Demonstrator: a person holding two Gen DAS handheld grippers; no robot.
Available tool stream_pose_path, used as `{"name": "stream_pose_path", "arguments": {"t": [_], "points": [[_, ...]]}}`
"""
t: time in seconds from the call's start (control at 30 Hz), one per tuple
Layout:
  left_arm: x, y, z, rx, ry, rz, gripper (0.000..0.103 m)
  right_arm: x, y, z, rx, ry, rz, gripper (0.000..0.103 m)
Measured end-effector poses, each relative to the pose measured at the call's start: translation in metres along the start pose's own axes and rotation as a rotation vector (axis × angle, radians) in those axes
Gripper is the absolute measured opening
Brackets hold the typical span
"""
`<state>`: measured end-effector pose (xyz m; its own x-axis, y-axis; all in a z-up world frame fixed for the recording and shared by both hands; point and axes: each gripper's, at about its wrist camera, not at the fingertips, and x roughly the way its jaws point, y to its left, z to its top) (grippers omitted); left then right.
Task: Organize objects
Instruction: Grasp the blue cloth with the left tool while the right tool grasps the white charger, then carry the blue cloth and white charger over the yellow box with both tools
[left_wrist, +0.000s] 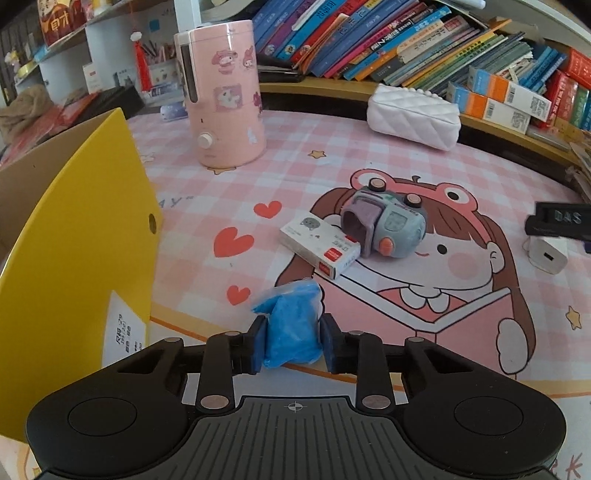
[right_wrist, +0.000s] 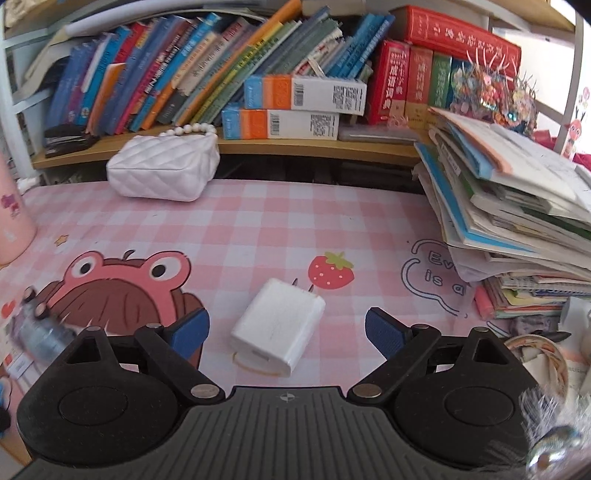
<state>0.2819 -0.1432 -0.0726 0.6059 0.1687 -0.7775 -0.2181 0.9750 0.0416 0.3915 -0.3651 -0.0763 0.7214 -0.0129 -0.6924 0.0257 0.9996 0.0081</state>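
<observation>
- The left claw (left_wrist: 292, 341) is clenched on a blue plastic bag (left_wrist: 291, 325), held above the desk (left_wrist: 314, 173) beside a yellow box (left_wrist: 85, 229).
- The right claw (right_wrist: 287, 328) is released, its fingers either side of a white charger (right_wrist: 279, 326) on the desk.
- Mat lettering near the book pile (right_wrist: 517, 206) reads "is a".
- A black item (left_wrist: 559, 218) reads "DAS".

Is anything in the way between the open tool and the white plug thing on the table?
Nothing visible blocks it. The white charger lies alone on the pink mat, and the right tool is open with one finger on each side of it. The white purse sits farther back.
</observation>
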Motion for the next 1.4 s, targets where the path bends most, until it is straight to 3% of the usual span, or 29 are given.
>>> {"name": "stream_pose_path", "arguments": {"t": [0.1,0.27,0.53,0.77,1.13,1.4], "points": [[-0.008,0.001,-0.001,-0.004,-0.009,-0.019,0.028,0.008,0.001,0.003,0.003,0.012,0.001,0.085],[-0.033,0.001,0.002,0.004,-0.064,-0.070,0.027,0.018,0.001,0.001,0.009,0.064,0.012,0.059],[-0.065,0.004,-0.003,0.011,-0.104,-0.107,0.027,0.015,0.002,0.000,0.013,0.060,0.013,0.041],[-0.085,0.012,-0.012,0.001,-0.123,-0.134,0.027,-0.016,0.005,-0.011,0.018,0.051,0.066,0.041],[-0.113,0.033,-0.036,0.011,-0.143,-0.211,0.027,-0.117,0.023,-0.046,-0.027,0.033,0.226,0.041],[-0.136,0.063,-0.061,0.001,-0.150,-0.262,0.027,-0.177,0.042,-0.088,-0.035,0.047,0.248,0.041]]}}
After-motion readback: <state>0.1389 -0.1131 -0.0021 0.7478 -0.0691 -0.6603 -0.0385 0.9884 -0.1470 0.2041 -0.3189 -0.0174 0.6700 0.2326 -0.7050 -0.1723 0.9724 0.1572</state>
